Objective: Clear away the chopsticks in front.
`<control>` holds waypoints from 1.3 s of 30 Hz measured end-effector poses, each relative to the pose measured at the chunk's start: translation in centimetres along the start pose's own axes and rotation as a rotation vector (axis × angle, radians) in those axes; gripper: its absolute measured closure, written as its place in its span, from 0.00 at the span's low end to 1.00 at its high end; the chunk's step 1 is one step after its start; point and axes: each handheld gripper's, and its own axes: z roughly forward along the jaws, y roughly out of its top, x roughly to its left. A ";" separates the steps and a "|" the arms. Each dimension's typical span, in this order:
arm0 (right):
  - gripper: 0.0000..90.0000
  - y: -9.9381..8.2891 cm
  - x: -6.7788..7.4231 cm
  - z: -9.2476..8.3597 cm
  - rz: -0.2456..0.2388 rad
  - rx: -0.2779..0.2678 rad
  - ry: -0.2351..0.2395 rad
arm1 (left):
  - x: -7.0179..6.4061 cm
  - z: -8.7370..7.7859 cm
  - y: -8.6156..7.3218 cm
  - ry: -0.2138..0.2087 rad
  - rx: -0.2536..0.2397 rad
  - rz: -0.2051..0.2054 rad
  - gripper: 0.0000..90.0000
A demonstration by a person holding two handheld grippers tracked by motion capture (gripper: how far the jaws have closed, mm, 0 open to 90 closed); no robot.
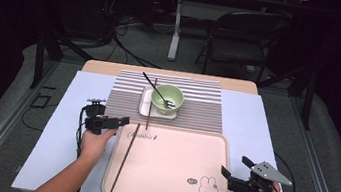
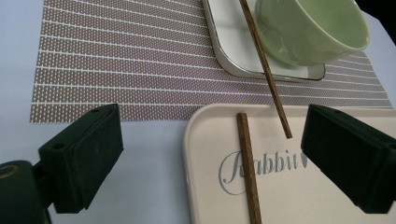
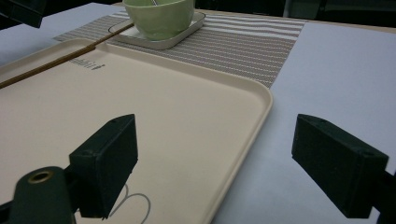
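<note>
A beige tray [image 1: 174, 162] with a rabbit drawing lies at the table's front. One brown chopstick [image 1: 124, 157] rests along its left side. A second chopstick [image 1: 150, 104] leans from the white square plate [image 1: 145, 106] down onto the tray's far rim. A pale green bowl [image 1: 167, 98] with a spoon in it stands on that plate. My left gripper [image 1: 110, 114] hovers open at the tray's far left corner; the tray chopstick's end [image 2: 245, 158] lies between its jaws, untouched. My right gripper [image 1: 237, 168] stands open off the tray's right edge [image 3: 252, 116], nothing in it.
A brown striped placemat [image 1: 197, 105] lies under the plate, on a pale blue table cover [image 1: 83, 94]. Bare cover flanks the tray [image 3: 336, 70]. Behind the table stand a folding chair [image 1: 242, 35] and floor cables.
</note>
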 end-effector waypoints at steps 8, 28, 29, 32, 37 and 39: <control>0.15 0.0 0.0 0.0 -0.001 0.000 0.000 | -0.5 0.6 0.8 -0.002 0.015 0.015 0.09; 0.15 0.0 -0.1 -0.1 -0.001 -0.003 0.003 | -1.4 2.0 2.1 0.003 0.030 0.018 0.05; 0.15 0.0 -0.1 -0.1 -0.002 -0.003 0.004 | -1.4 2.1 2.2 0.005 0.030 0.016 0.04; 0.15 0.0 -0.1 -0.1 -0.003 -0.003 0.004 | -1.4 2.3 2.3 0.011 0.032 0.017 0.04; 0.15 0.0 -0.1 -0.1 -0.001 -0.002 0.005 | -1.3 2.7 2.7 0.025 0.038 0.015 0.05; 0.15 0.0 -0.1 -0.1 -0.003 -0.003 0.005 | -1.3 2.9 2.8 0.035 0.037 0.014 0.05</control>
